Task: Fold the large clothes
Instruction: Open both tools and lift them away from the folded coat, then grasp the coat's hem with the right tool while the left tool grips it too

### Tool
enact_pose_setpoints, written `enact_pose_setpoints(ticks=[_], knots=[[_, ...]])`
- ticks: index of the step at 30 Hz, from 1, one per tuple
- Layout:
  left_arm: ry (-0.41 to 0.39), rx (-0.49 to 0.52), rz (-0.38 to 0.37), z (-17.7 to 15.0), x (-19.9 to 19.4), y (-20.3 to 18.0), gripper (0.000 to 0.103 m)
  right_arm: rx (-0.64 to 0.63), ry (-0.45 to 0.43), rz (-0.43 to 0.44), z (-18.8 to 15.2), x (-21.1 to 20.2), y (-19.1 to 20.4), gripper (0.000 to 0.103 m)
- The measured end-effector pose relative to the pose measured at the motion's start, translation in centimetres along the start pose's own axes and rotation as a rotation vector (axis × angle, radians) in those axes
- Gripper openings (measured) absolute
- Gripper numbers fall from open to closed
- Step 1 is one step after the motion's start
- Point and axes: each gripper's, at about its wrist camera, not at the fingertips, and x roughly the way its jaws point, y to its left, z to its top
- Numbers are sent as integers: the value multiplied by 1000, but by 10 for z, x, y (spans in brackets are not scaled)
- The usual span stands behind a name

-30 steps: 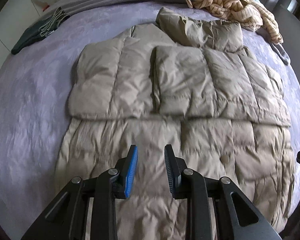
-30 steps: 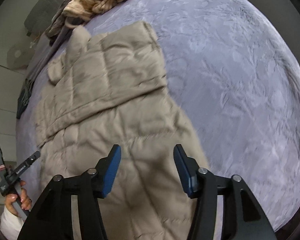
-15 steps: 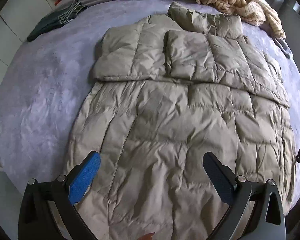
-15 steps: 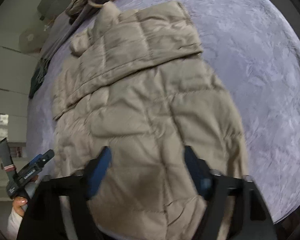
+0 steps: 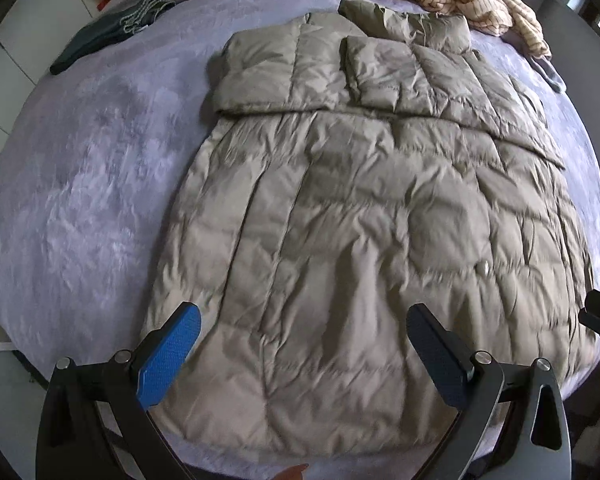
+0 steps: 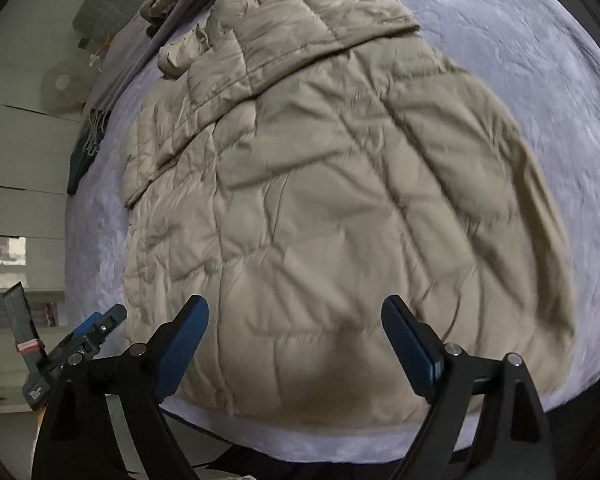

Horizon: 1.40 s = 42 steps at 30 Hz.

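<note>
Both grippers, left (image 5: 302, 342) and right (image 6: 294, 334), hover over the near hem with fingers spread wide, holding nothing. The coat (image 5: 356, 216) lies flat on the bed (image 5: 80, 184), sleeves folded across its far part. Judged step: reaching for the hem. Next move calls for closing on both near corners, then lifting them toward the far end.
</note>
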Motion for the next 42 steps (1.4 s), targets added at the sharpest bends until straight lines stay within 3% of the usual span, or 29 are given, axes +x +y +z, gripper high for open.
enact_pose_setpoints(ticks=[11,20,26,31,35,37,42], knots=[[-16,62,-39,-39,-11,23,103,99,-95,29,-62,-13,6,92],[13,-44,-29,-65,-7,49,103,183,-66,49,-67,-17,-16,92],[92,-282,-282,-98,9,77,103,299,-61,87,-71,-21,-58,92],[155,-416,-458,-124,27,93,103,491,-28,139,-80,-11,-101,92],[228,-475,-501,-130,52,93,103,577,29,179,-91,3,-116,92],[205,-500,-503,-124,56,91,103,597,34,202,-92,10,-119,92],[131,-530,-529,-102,57,89,103,673,-50,286,-86,15,-126,92]])
